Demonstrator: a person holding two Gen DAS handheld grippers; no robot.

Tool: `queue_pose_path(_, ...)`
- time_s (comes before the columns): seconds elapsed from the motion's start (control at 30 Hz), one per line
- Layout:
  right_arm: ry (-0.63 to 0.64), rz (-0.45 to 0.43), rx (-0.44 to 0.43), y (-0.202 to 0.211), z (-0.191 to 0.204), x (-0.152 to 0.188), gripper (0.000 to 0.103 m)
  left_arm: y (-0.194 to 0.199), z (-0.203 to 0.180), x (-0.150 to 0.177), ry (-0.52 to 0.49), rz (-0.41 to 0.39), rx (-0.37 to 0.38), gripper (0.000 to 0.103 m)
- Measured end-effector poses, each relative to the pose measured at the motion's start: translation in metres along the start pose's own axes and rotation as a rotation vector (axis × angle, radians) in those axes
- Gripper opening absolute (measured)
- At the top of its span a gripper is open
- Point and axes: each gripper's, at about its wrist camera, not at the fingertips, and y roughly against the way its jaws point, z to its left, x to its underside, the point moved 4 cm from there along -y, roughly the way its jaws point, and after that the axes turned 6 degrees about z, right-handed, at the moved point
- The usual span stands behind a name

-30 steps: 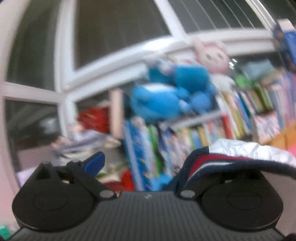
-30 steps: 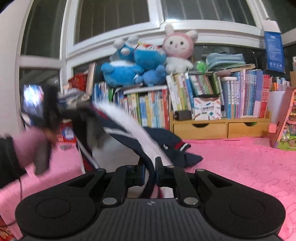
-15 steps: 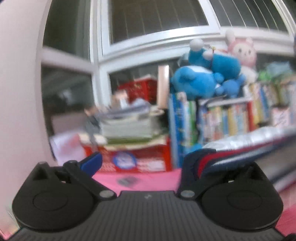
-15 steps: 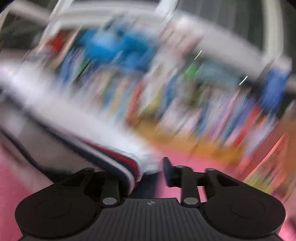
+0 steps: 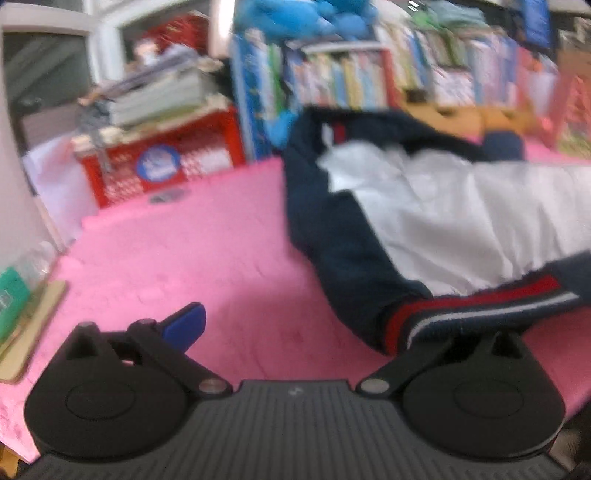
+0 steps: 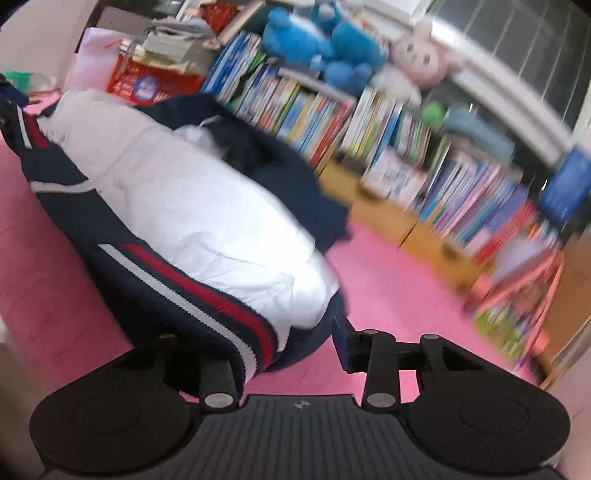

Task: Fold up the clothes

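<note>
Left tool (image 5: 314, 328) low in frame, jaws wide apart; blue pad (image 5: 184, 325) on left finger clear of cloth. Jacket (image 5: 424, 221) navy w/ white lining, spread on pink mat (image 5: 203, 240), fills right half. Striped hem (image 5: 480, 306) (red/white/navy) drapes over tool's right finger, hiding its tip. Red crate (image 5: 159, 162) at mat's far edge, book stack (image 5: 159, 99) on top. Bookshelf (image 5: 369, 74) behind, blurred; blue plush (image 5: 295, 18) above it.
</note>
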Motion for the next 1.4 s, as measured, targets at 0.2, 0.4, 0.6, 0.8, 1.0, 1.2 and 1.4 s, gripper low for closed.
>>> queue_pose_path(0.2,-0.146,0.012,-0.197,0.019,-0.016,0.008,0.039,0.031,-0.006,0.019,-0.148,0.042,0.270,0.099)
queue_pose_path(0.4,-0.178,-0.005,-0.289,0.032,-0.023,0.008,0.040,0.087,0.000,0.004,-0.132,-0.166,0.534,0.103)
queue_pose_path(0.6,-0.260,-0.011,-0.140,0.009,-0.019,-0.009,0.048,0.048,-0.025,-0.019,-0.006,-0.167,0.496,0.103)
queue_pose_path(0.8,-0.295,-0.108,-0.041,0.027,-0.017,-0.033,0.017,-0.018,-0.043,-0.042,-0.102,-0.153,0.109,0.100)
queue_pose_path(1.0,-0.276,-0.076,0.017,0.074,-0.039,-0.019,0.015,-0.061,-0.020,-0.022,-0.098,-0.058,-0.042,0.100)
queue_pose_path(1.2,-0.168,0.121,-0.163,0.068,-0.025,0.023,0.041,-0.026,0.000,-0.041,-0.044,-0.137,0.017,0.096)
queue_pose_path(1.4,-0.209,0.033,-0.281,0.099,-0.063,0.012,0.083,-0.038,-0.040,-0.070,-0.087,-0.161,0.098,0.099)
